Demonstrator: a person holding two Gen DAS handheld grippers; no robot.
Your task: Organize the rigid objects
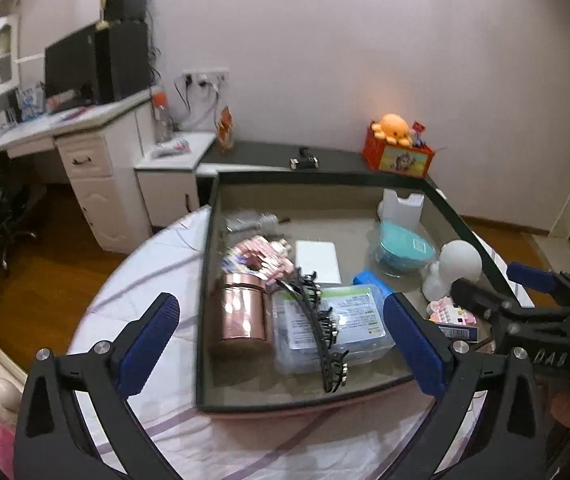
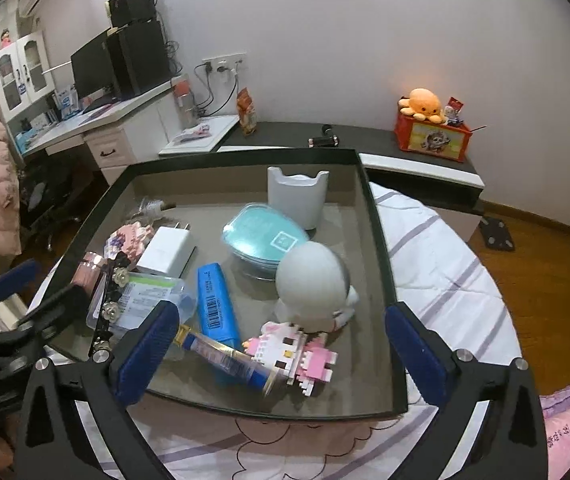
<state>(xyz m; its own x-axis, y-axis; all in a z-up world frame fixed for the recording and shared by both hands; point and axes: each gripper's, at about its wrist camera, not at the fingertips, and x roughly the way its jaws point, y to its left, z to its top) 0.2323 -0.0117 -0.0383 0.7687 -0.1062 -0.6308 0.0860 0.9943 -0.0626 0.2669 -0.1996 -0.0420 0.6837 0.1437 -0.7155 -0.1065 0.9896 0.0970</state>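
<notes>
A dark-rimmed tray (image 1: 207, 280) (image 2: 381, 264) on the bed holds several rigid objects. In the left wrist view I see a copper tin (image 1: 241, 316), a black hair clip (image 1: 317, 324) on a clear plastic box (image 1: 349, 320), a white charger (image 1: 318, 261) and a teal lidded bowl (image 1: 403, 250). In the right wrist view I see a white astronaut figure (image 2: 313, 284), a blue box (image 2: 217, 304), a pink block toy (image 2: 297, 354), a tube (image 2: 225, 360) and a white cup (image 2: 297, 196). My left gripper (image 1: 281, 344) and right gripper (image 2: 281, 354) are open and empty above the tray's near edge.
The tray rests on a striped white bedsheet (image 2: 437, 264). Behind stand a dark shelf (image 1: 269, 156) with a red box and an orange plush (image 1: 395, 128), a white desk (image 1: 85, 120) with a monitor, and wooden floor (image 2: 545, 280).
</notes>
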